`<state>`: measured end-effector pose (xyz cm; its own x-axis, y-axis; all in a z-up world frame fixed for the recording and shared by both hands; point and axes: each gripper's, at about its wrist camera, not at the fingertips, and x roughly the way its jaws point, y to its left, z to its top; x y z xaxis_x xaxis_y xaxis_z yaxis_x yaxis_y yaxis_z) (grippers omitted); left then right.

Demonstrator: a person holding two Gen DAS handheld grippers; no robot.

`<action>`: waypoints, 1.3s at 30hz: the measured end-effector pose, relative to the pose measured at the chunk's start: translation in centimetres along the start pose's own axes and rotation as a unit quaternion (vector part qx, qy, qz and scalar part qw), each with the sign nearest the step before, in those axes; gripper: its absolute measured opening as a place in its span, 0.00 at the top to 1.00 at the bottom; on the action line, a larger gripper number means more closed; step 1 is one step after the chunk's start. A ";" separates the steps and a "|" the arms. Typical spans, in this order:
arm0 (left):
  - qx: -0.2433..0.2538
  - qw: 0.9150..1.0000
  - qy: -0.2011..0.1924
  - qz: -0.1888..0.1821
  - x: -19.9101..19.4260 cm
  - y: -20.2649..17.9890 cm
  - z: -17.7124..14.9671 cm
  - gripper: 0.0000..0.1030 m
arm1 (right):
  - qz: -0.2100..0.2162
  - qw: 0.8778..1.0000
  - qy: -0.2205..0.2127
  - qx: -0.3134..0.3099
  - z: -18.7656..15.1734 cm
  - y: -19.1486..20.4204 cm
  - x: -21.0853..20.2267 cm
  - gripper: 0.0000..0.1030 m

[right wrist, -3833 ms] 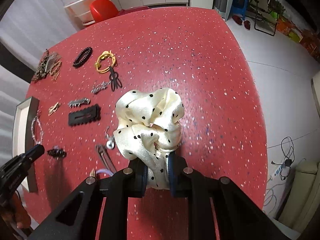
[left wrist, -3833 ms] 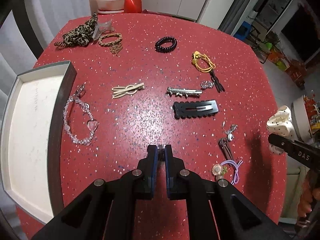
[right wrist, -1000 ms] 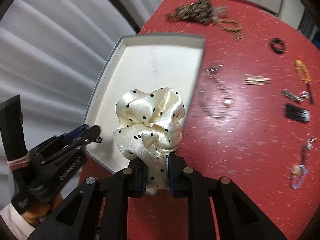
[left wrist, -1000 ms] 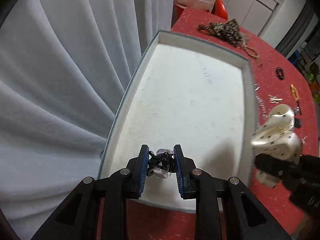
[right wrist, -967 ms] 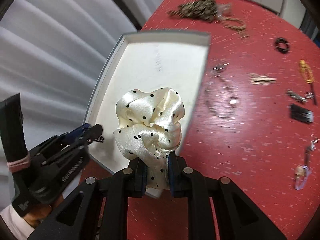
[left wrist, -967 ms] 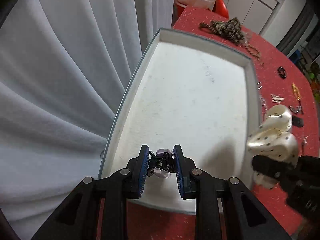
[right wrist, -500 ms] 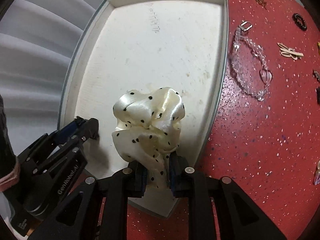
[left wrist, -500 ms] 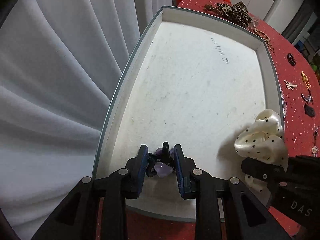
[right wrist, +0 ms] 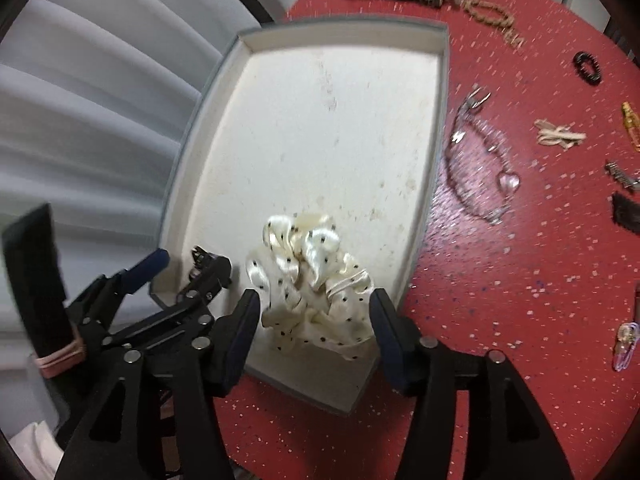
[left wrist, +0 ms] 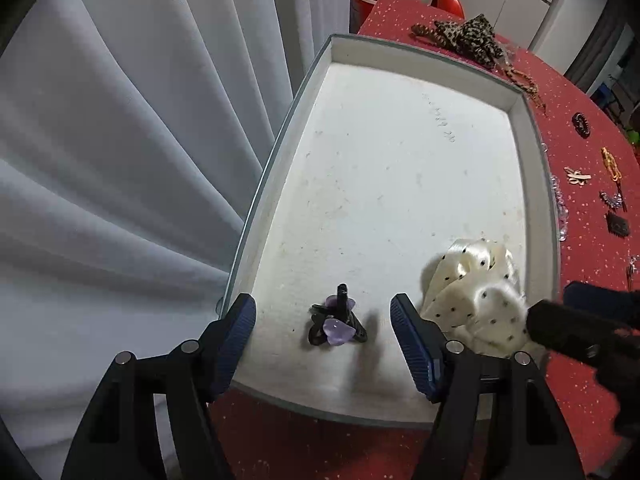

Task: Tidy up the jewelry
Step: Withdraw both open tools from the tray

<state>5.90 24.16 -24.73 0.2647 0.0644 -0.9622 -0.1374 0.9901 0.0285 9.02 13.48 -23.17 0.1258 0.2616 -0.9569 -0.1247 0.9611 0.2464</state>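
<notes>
A grey-rimmed white tray [left wrist: 400, 184] [right wrist: 320, 128] sits at the red table's left edge. A small black clip with purple stones [left wrist: 337, 322] lies on the tray's near end, between the jaws of my left gripper [left wrist: 323, 338], which are opening and stand clear of it. Beside it a cream polka-dot scrunchie [left wrist: 472, 292] [right wrist: 312, 280] rests in the tray's near right corner. My right gripper [right wrist: 314, 320] hovers over it, jaws opening, pads off the fabric. In the right wrist view the left gripper [right wrist: 182, 270] shows at lower left.
Loose pieces lie on the red table [right wrist: 520, 280] right of the tray: a clear bead bracelet [right wrist: 480, 168], a beige bow clip [right wrist: 560, 136], a black bead ring [right wrist: 587, 67], a leopard scrunchie [left wrist: 468, 38], a black clip [left wrist: 618, 224]. White curtain [left wrist: 120, 160] hangs left.
Both grippers came over the tray's near end and opened. The purple-stone clip dropped from the left jaws onto the tray; the scrunchie slumped out of the right jaws into the tray.
</notes>
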 end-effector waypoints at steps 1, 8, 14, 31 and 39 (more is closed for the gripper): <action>-0.002 1.000 -0.003 0.001 -0.3 0.0 0.0 0.00 | -0.003 1.000 -0.005 0.001 -0.1 -0.2 -0.7 0.38; 0.019 1.000 -0.016 -0.003 -2.5 -1.0 0.0 0.00 | -0.030 0.999 -0.025 0.031 -1.6 -3.3 -4.1 0.37; 0.057 0.998 -0.022 -0.019 -5.4 -2.7 -0.4 0.00 | -0.053 0.995 -0.043 0.075 -4.1 -7.2 -6.6 0.23; 0.145 0.987 0.003 -0.069 -8.1 -11.1 -2.6 0.00 | -0.118 0.966 -0.064 0.222 -13.6 -18.2 -13.0 0.22; 0.142 0.987 0.005 -0.068 -8.2 -14.7 -2.4 0.00 | -0.130 0.963 -0.046 0.232 -14.2 -22.5 -13.1 0.22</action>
<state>3.48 8.76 -17.91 0.2524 -0.0715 -0.9650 0.1728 0.9846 -0.0278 -3.80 -12.84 -18.39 0.1825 -0.0069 -0.9832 0.3727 0.9258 0.0626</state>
